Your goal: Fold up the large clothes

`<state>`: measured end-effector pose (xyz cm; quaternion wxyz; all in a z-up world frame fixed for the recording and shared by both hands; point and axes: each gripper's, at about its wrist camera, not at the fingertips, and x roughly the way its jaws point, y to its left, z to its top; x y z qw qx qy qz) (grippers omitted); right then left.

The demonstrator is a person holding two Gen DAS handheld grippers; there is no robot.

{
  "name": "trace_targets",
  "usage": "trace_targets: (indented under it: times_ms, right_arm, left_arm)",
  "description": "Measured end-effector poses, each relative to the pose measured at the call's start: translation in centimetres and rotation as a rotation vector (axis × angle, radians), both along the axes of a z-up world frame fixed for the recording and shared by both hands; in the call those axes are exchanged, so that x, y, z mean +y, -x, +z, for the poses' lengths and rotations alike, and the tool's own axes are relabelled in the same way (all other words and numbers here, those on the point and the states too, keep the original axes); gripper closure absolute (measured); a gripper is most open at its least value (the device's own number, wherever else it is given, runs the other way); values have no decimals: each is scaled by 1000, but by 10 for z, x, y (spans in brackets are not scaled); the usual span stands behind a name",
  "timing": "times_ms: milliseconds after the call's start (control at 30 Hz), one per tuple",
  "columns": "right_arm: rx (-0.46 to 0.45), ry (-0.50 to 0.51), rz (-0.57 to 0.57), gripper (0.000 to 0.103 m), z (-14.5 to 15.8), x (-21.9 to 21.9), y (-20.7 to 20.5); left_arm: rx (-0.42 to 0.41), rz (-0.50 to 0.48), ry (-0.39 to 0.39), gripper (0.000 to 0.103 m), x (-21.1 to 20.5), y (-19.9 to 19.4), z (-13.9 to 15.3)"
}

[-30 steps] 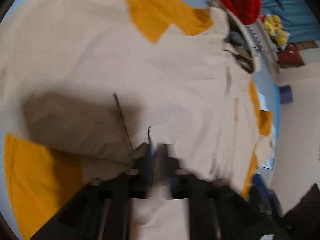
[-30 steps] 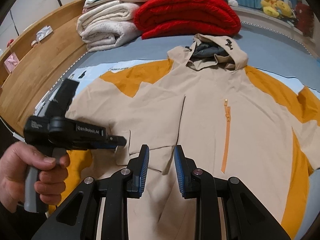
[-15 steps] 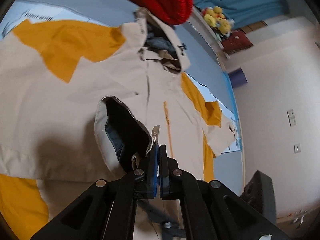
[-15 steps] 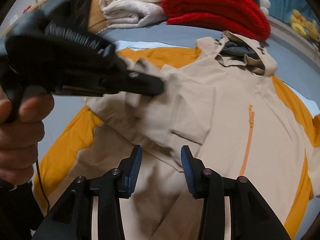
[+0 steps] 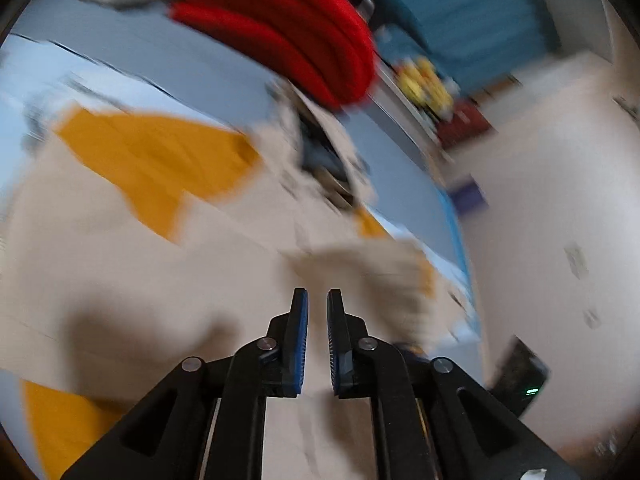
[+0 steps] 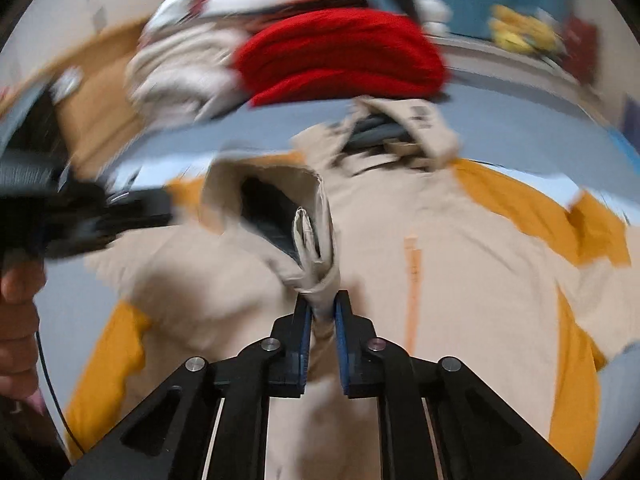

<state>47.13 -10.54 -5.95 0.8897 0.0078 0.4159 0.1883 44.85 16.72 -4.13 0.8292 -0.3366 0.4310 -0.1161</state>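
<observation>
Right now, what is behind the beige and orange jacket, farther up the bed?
Behind the jacket lie a folded red blanket and pale folded cloths on the blue sheet. What is under the jacket stays covered.

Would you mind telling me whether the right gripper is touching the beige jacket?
Touching: the right wrist view shows the right gripper closing with a bunched fold of the jacket pinched between its blue pads.
</observation>
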Motion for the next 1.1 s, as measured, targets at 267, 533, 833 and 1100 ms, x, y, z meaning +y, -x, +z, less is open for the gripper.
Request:
trace_targets:
  times_ms: [267, 533, 833, 1100]
  right_arm:
    - [38, -174, -373, 93, 6, -115, -37]
    - [139, -239, -564, 94, -15, -183, -55]
    - [174, -212, -696, 78, -24, -218, -56]
    - [296, -331, -590, 77, -47, -227, -72]
  left_arm:
    - [64, 222, -133, 95, 52, 4, -9]
    - [253, 94, -283, 92, 24, -10, -54]
    - [465, 69, -363, 90, 15, -7, -109]
    - [455, 30, -399, 85, 7, -6, -113]
